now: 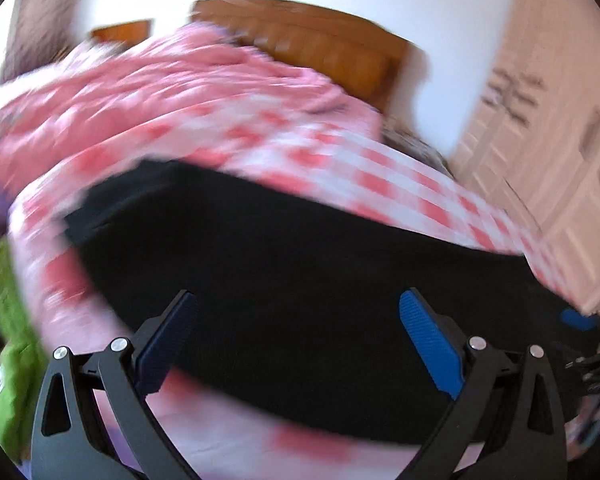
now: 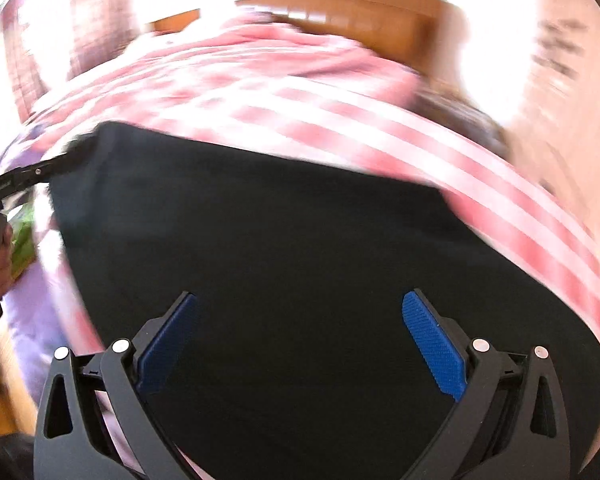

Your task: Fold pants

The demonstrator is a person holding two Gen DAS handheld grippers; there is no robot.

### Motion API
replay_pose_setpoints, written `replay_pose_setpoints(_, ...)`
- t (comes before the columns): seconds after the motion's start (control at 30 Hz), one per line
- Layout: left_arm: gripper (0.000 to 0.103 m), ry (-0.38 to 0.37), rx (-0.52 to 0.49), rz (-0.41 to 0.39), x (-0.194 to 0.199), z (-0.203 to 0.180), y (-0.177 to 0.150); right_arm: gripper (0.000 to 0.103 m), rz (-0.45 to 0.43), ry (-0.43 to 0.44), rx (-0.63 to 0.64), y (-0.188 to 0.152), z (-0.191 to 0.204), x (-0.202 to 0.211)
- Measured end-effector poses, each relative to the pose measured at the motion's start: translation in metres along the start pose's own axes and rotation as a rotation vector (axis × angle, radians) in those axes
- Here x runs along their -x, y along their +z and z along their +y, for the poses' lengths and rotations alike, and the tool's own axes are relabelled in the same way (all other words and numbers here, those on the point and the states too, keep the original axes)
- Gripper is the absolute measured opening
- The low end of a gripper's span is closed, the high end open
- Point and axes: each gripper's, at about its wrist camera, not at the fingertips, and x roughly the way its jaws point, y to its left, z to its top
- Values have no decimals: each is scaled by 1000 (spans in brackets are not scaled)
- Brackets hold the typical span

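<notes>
Blur smears both views. Pants point(image 1: 300, 280) lie on the bed point(image 1: 220, 120), under the spread, empty left hand-held gripper point(image 1: 298, 340) and right hand-held gripper point(image 2: 300, 340).

Home bedroom: checked bedspread point(image 1: 204, 120), wooden headboard point(image 1: 312, 40).
</notes>
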Motion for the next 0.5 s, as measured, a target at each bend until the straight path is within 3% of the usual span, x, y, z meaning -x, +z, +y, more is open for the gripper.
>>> replay_pose_setpoints(0.2,101,181,171,90,15,106,6,98,-39,187,283,61,132,-55)
replay_pose_setpoints(0.37,101,205,191,90,24,129,0,98,-85,233,556,78,228,-71)
replay_pose_setpoints(0.5,101,239,244,62,40,143,-4,93,-81,227,619,87,265,-86)
